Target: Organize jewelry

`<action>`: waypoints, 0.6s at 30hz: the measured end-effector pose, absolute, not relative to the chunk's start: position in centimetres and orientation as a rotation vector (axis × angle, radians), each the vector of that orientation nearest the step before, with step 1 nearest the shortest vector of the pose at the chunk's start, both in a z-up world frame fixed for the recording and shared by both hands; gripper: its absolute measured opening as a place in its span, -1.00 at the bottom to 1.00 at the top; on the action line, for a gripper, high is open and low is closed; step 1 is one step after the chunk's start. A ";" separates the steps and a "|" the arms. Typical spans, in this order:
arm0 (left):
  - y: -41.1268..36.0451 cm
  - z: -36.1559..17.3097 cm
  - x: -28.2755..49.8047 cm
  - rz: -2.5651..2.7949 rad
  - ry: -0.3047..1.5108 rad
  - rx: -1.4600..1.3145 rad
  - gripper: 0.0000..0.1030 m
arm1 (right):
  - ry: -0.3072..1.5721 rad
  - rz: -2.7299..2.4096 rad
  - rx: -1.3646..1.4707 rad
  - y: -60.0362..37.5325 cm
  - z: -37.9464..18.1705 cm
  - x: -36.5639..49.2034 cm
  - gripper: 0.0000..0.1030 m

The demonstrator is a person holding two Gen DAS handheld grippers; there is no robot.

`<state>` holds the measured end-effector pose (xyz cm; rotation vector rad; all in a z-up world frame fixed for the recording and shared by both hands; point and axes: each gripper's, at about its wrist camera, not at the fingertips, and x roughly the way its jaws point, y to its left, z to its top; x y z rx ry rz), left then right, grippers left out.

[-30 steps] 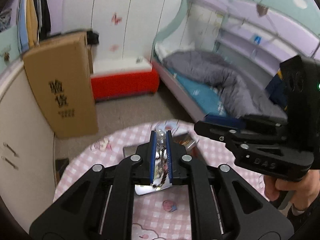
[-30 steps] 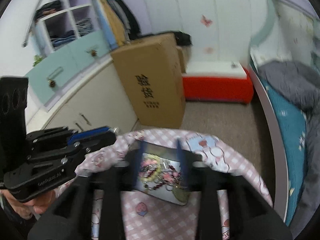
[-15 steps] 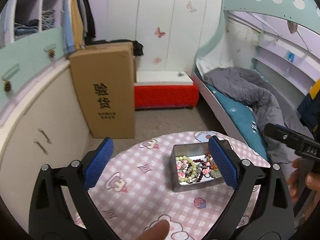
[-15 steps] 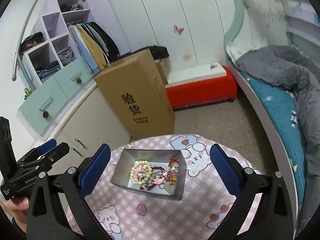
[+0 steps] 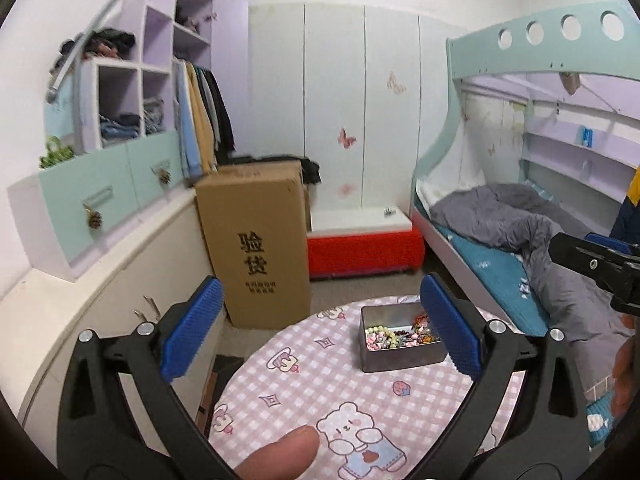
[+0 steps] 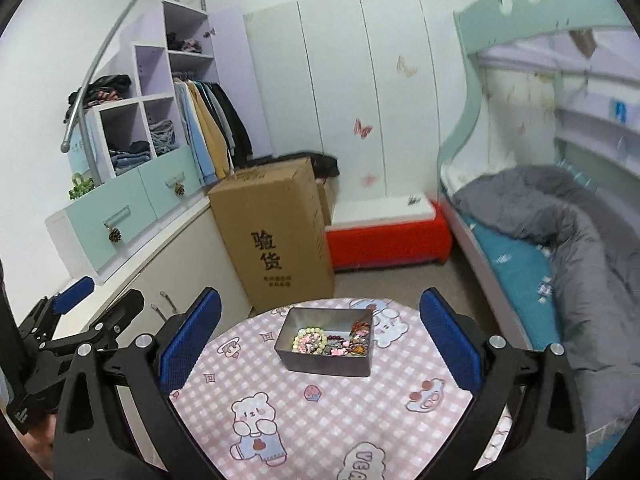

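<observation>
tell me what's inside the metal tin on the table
The metal tin holds a tangled pile of jewelry: a pale bead bracelet and darker beaded pieces. Whatever lies beneath the pile is hidden.

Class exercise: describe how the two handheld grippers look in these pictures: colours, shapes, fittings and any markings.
Both the left gripper and the right gripper have black, angular plastic frames with triangular cut-outs and silver round screws at the pivots. Each finger ends in a blue, ribbed rectangular pad. The left gripper's side, seen from the right camera, bears small white lettering, too blurred to read. No cables show.
</observation>
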<state>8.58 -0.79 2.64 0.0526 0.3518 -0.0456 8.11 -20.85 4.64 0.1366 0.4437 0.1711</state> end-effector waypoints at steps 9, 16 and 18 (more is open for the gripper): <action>-0.5 4.2 0.2 -0.025 0.229 0.025 0.88 | 0.300 0.065 0.078 -19.7 5.3 -0.1 0.87; -0.4 4.4 -4.0 -0.004 0.170 0.019 0.88 | 0.260 0.021 0.021 -18.6 3.8 -3.0 0.87; -0.2 4.5 -4.8 0.003 0.160 0.017 0.88 | 0.258 0.009 0.010 -18.4 3.3 -3.4 0.86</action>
